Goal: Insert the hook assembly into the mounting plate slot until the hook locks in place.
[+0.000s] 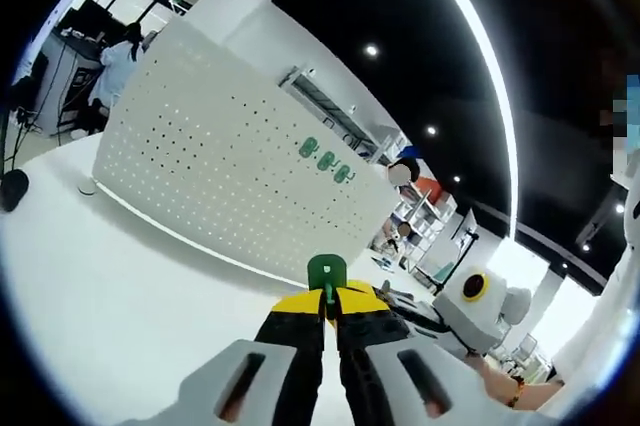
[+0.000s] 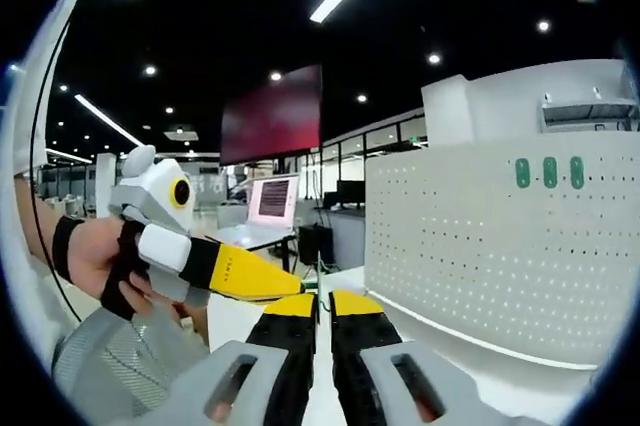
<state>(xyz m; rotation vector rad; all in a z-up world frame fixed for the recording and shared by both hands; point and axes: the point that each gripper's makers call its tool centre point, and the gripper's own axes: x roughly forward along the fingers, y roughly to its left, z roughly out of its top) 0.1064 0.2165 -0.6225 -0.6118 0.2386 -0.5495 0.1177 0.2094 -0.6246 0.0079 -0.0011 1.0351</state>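
My left gripper (image 1: 328,298) is shut on a small green hook (image 1: 326,272), whose flat head sticks up above the yellow jaw tips. Beyond it stands the white perforated mounting plate (image 1: 225,161), upright on the table, with three green hooks (image 1: 326,159) fixed near its upper right. The right gripper (image 1: 400,306) comes in from the right, its tips close to mine. In the right gripper view my right gripper (image 2: 322,302) has its jaws pressed together, and I see nothing between them. The left gripper (image 2: 285,289), held by a hand (image 2: 95,251), points at its tips. The mounting plate (image 2: 500,236) with its green hooks (image 2: 549,172) stands to the right.
The white table (image 1: 120,276) stretches in front of the plate, with a black object (image 1: 12,188) at its left edge. A person (image 1: 115,61) stands behind the plate. A laptop (image 2: 270,201) and a large red screen (image 2: 272,114) are in the background.
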